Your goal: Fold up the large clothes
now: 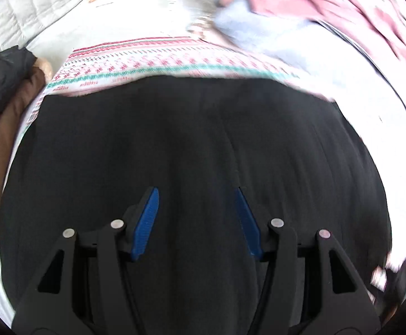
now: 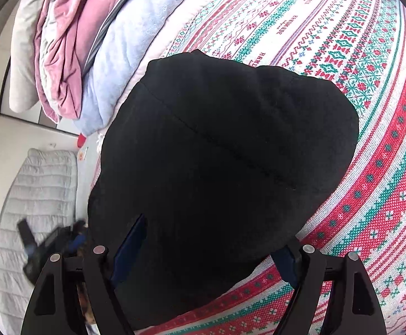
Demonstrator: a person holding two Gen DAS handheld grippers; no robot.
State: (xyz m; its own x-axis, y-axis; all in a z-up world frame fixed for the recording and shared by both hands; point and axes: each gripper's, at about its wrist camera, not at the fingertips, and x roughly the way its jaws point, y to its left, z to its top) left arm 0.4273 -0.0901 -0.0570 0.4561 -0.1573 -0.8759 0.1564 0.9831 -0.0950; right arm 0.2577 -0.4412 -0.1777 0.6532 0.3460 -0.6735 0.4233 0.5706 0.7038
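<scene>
A large black garment [image 1: 191,139] lies spread on a bed with a red, green and white patterned cover [image 1: 135,64]. My left gripper [image 1: 197,192] hovers over the black cloth with its blue-padded fingers [image 1: 147,223] wide apart and nothing between them. In the right wrist view the black garment [image 2: 225,153] fills the middle, folded into a rounded shape on the patterned cover [image 2: 376,167]. My right gripper [image 2: 214,231] is open over the garment's near edge, empty. The left gripper also shows in the right wrist view [image 2: 46,248], blurred at lower left.
A pile of pink and light blue bedding [image 2: 71,55] lies at the bed's far side, also seen in the left wrist view [image 1: 328,8]. A grey quilted mattress [image 2: 35,189] lies on the floor. A brown and black item [image 1: 4,128] sits at the left.
</scene>
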